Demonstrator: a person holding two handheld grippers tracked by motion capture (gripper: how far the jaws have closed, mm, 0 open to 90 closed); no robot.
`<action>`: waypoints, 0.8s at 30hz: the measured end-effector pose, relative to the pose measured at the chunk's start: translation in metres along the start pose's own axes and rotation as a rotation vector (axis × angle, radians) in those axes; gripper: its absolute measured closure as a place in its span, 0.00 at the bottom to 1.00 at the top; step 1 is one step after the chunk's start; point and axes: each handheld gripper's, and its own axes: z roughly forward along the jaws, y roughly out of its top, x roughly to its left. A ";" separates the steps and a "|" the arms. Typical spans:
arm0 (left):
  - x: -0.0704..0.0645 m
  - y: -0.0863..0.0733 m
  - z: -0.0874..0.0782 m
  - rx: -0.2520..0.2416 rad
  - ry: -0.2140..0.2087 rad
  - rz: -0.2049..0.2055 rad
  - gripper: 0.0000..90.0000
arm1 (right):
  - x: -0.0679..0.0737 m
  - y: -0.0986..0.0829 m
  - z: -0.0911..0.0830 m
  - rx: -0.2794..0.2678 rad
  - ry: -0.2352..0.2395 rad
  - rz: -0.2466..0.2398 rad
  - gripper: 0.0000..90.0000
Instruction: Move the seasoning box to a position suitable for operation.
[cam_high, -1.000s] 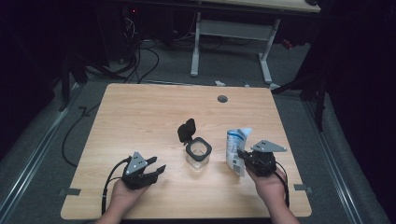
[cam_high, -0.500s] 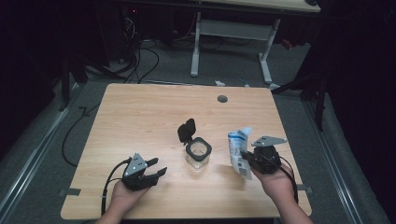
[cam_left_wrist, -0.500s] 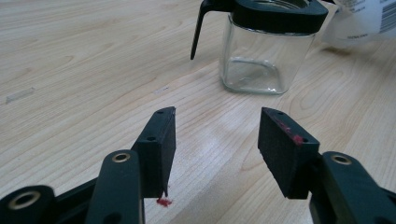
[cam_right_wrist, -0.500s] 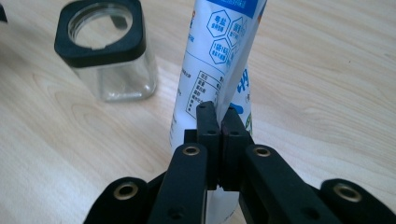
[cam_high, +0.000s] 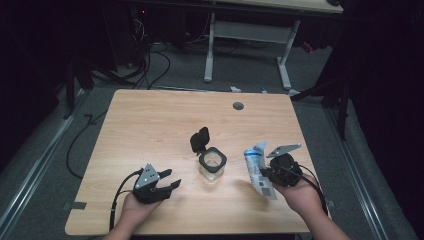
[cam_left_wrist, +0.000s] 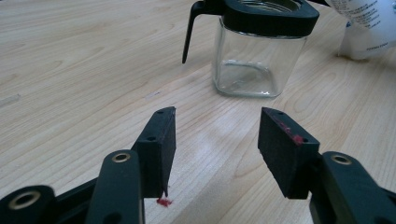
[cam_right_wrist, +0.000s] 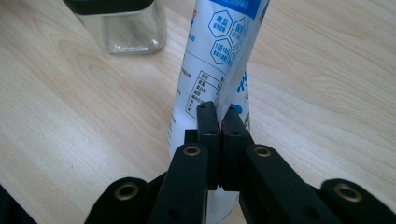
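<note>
Pouch (cam_high: 258, 170), right of open jar (cam_high: 212, 163) at desk (cam_high: 150, 125) centre — pinched by right gripper (cam_right_wrist: 219, 119) at thin edge; may slip, spill. Left gripper (cam_high: 167, 184) — released, idle.

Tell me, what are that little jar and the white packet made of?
The jar looks like clear glass or hard clear plastic: you see the wood through its glossy walls. Its collar and flip lid look like matte black plastic. The packet, pinched by the right gripper, seems a thin printed plastic film; it creases where squeezed.
</note>
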 end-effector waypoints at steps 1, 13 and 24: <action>0.000 0.000 0.000 -0.001 0.001 0.001 0.52 | 0.000 0.000 0.000 0.007 0.001 0.000 1.00; -0.003 0.000 0.000 -0.004 0.008 0.024 0.50 | 0.000 0.011 -0.006 0.103 -0.001 -0.051 1.00; -0.004 0.000 -0.001 -0.009 0.009 0.028 0.50 | 0.005 0.021 -0.006 0.158 0.000 -0.089 1.00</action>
